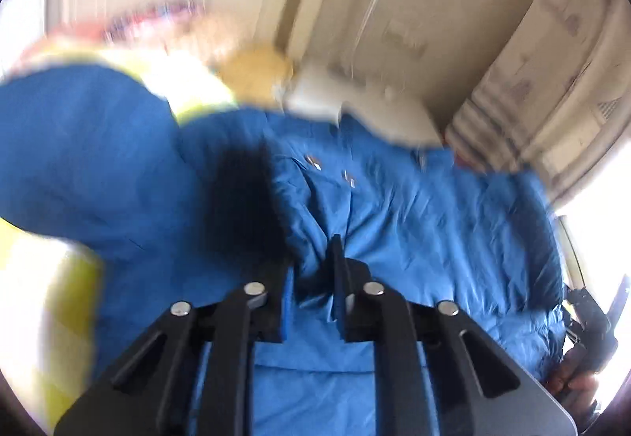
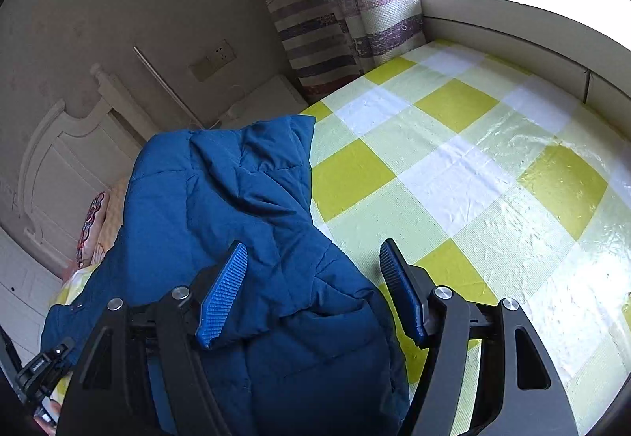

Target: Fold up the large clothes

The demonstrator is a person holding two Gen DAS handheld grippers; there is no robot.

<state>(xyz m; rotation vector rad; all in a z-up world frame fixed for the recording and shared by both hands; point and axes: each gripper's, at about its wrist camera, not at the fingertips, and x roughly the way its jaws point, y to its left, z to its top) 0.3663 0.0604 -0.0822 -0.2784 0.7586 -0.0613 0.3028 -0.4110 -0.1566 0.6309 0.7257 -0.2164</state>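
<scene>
A blue padded jacket [image 2: 236, 207] lies rumpled on a bed covered with a yellow, white and pale green checked sheet [image 2: 465, 176]. Taking the jacket as the landmark: the sheet stretches bare to its right in the right wrist view, and a cream headboard [image 2: 67, 160] stands beyond its far left edge, with a patterned pillow [image 2: 92, 227] just beside that edge.

The left gripper [image 1: 313, 290] has its jaws pressed together on a bunched fold of the jacket, the fabric puckering around the pinch; the view is blurred.

The right gripper [image 2: 311, 290] hangs over the jacket's near right edge with jaws spread, the left blue pad [image 2: 223, 294] above the cloth, the right one above the sheet, gripping nothing.
</scene>
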